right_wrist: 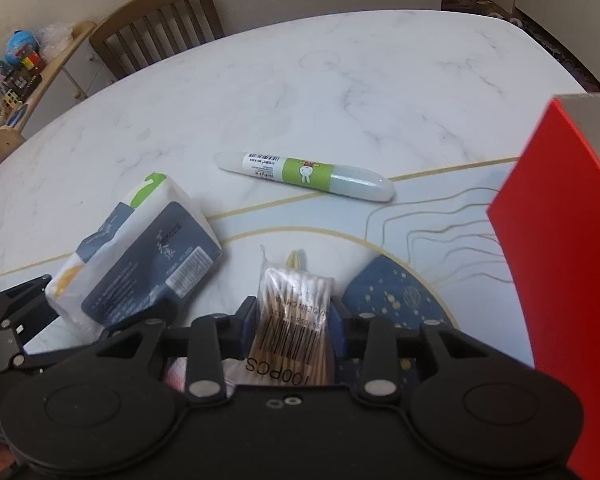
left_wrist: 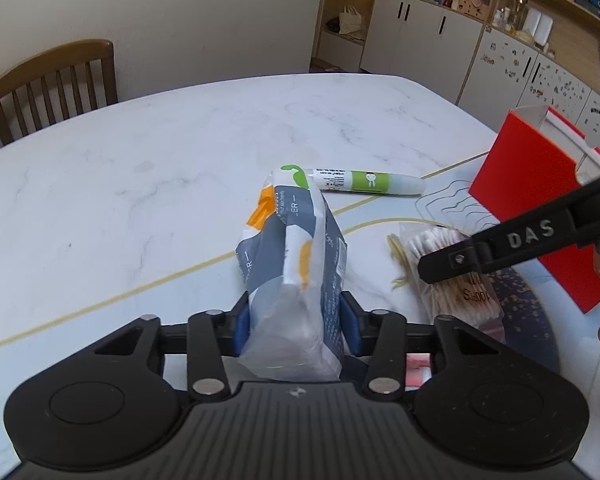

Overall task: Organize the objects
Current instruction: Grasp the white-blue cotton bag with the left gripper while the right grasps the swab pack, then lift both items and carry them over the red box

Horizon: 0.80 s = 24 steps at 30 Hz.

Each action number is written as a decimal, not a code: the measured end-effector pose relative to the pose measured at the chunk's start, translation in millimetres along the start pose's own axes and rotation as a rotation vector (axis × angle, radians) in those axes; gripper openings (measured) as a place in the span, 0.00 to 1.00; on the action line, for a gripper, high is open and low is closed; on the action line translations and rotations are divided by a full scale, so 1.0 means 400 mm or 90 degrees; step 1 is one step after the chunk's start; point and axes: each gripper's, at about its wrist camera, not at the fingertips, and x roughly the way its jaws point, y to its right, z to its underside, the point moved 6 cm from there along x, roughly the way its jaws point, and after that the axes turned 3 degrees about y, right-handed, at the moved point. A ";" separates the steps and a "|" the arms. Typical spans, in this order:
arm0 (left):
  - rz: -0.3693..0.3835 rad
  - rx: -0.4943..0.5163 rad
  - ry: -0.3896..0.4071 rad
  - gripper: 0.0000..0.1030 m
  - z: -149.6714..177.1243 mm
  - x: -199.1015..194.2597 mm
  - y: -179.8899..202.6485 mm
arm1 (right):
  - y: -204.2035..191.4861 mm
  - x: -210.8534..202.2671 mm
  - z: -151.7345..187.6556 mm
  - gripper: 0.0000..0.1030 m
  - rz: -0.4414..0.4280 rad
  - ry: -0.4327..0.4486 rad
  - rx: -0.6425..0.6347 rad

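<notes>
My left gripper (left_wrist: 296, 326) is shut on a grey, white and orange tissue pack (left_wrist: 296, 256), which stands on end between the blue pads; the pack also shows in the right wrist view (right_wrist: 140, 252). My right gripper (right_wrist: 292, 328) is shut on a clear bag of cotton swabs (right_wrist: 292, 304), also seen in the left wrist view (left_wrist: 456, 276) under the right gripper's black finger (left_wrist: 500, 248). A white and green tube with a rabbit picture (right_wrist: 304, 176) lies on the table beyond both; it also shows in the left wrist view (left_wrist: 364, 181).
A red open box (right_wrist: 556, 264) stands at the right, also in the left wrist view (left_wrist: 540, 200). The white marble table (right_wrist: 340, 80) carries a mat with gold lines and a blue patch (right_wrist: 388, 292). A wooden chair (right_wrist: 160, 20) stands at the far edge.
</notes>
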 end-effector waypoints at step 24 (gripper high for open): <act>0.062 -0.065 0.024 0.41 -0.036 -0.216 0.222 | 0.077 -0.304 0.077 0.31 -0.071 0.045 -0.055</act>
